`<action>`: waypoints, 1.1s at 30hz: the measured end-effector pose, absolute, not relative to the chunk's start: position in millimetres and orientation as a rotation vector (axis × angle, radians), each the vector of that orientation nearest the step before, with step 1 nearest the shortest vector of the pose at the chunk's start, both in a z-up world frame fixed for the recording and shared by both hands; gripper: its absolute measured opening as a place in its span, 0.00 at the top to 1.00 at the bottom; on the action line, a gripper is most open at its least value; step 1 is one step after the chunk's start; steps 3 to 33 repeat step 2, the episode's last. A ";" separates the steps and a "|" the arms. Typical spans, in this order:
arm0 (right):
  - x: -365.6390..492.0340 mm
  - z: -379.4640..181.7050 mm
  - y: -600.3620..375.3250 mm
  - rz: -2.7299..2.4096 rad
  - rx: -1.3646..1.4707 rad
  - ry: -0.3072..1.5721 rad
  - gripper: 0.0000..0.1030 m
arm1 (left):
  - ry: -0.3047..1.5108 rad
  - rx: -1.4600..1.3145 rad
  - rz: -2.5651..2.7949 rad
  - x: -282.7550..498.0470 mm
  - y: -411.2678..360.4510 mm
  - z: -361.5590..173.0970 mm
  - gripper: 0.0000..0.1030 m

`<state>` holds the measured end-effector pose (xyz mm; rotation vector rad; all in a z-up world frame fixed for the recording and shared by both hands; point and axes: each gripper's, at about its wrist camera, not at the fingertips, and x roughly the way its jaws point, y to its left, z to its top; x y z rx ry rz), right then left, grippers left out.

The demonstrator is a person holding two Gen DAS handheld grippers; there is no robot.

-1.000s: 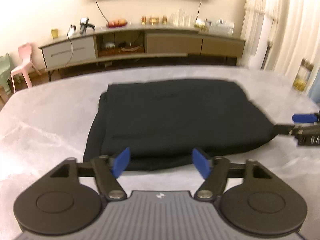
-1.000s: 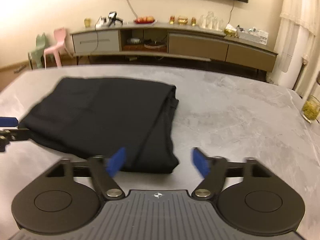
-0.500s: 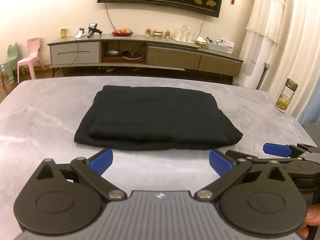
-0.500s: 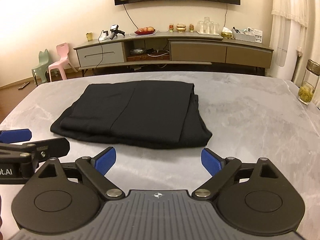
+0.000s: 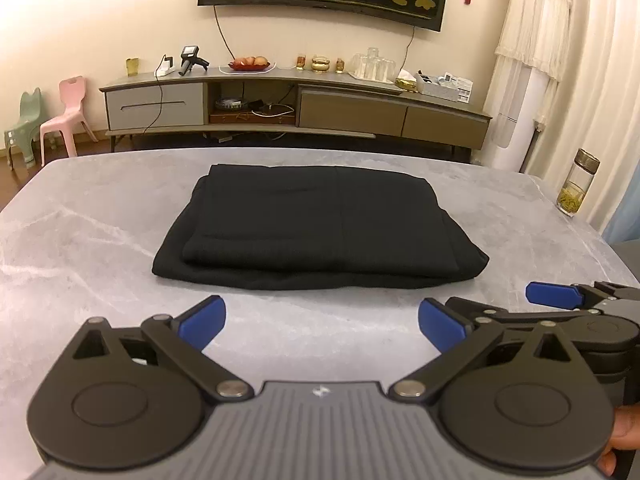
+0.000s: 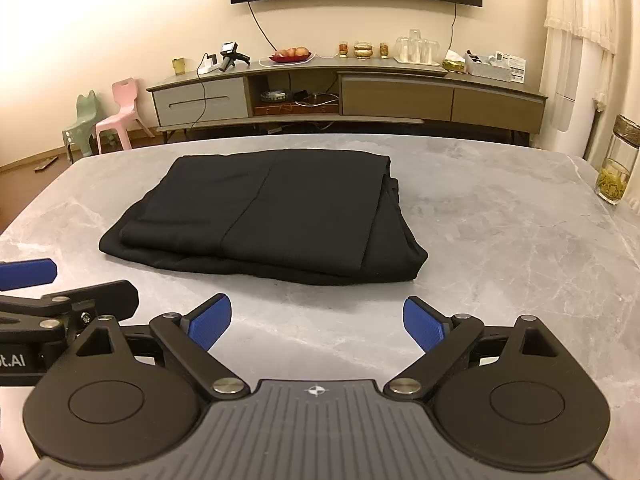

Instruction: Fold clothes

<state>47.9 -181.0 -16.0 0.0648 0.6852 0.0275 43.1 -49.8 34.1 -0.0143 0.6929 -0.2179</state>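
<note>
Grey marble-look table top (image 5: 100, 240) fills the near part of both views. Closest in, the left gripper (image 5: 320, 322) with blue pads is held wide apart over bare table, and nothing is between its jaws, which have just been opening. The right gripper (image 6: 317, 322) is spread wide too, with nothing in it, and its jaws have also just been opening. Both are kept just short of the black folded cloth (image 5: 316, 228), which is laid flat in the middle of the table, not touched by either one. At the far right edge a glass jar with yellow bits inside (image 5: 578, 188) is stood. Behind the table a long low brown cabinet (image 5: 296, 104) is seen by the wall.
</note>
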 end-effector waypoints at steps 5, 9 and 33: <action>48.9 -16.9 -181.4 0.026 0.063 0.689 0.09 | 0.695 -0.007 -0.216 43.3 -51.0 33.7 0.00; 48.9 -16.9 -181.4 0.026 0.063 0.689 0.09 | 0.695 -0.007 -0.216 43.3 -51.0 33.7 0.00; 48.9 -16.9 -181.4 0.026 0.063 0.689 0.09 | 0.695 -0.007 -0.216 43.3 -51.0 33.7 0.00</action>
